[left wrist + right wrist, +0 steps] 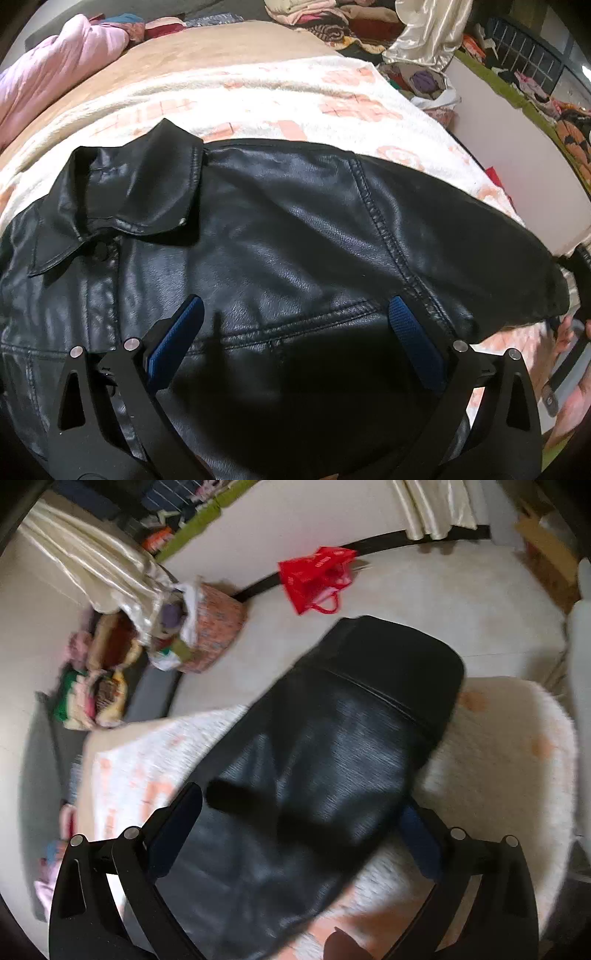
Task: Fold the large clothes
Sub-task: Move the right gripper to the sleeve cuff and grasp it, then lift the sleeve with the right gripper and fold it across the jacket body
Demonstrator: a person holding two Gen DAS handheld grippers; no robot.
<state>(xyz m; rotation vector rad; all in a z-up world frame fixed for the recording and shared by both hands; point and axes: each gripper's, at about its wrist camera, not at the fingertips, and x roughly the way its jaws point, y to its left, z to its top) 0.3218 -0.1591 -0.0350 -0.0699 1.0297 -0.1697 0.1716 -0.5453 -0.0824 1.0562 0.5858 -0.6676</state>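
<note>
Now, scene: a black leather-look jacket [280, 236] lies spread on a cream blanket [258, 96] with orange print, collar [129, 192] toward the left of the left wrist view.
Left gripper [295, 332]: fingers spread wide, hovering over the chest panel, pinching nothing.
Right gripper [299, 823]: fingers spread, 1 each side of the sleeve [332, 738]; that view is blurred, so whether the pads touch the fabric cannot be told.
Sleeve: runs out toward the blanket's edge, its cuff [399, 664] reaching past that edge over the floor [406, 590].
Step, as judged: folding has hardly begun; the body lies flat and the sleeve is not yet brought across.
Risk 1: the slick, stiff material could slide out of a shallow pinch, so the sleeve drops off the bed.
Risk 2: closing over 2 layers, or snagging the blanket pile below, would drag the blanket and skew the jacket.
Risk 3: folding the sleeve alone, with the body unheld, could pull the whole jacket toward the edge; the left gripper pressing on the chest would guard against that.
Nearby: a red bag [317, 576] and a basket [210, 627] of clothes on the floor, well apart from the work.
</note>
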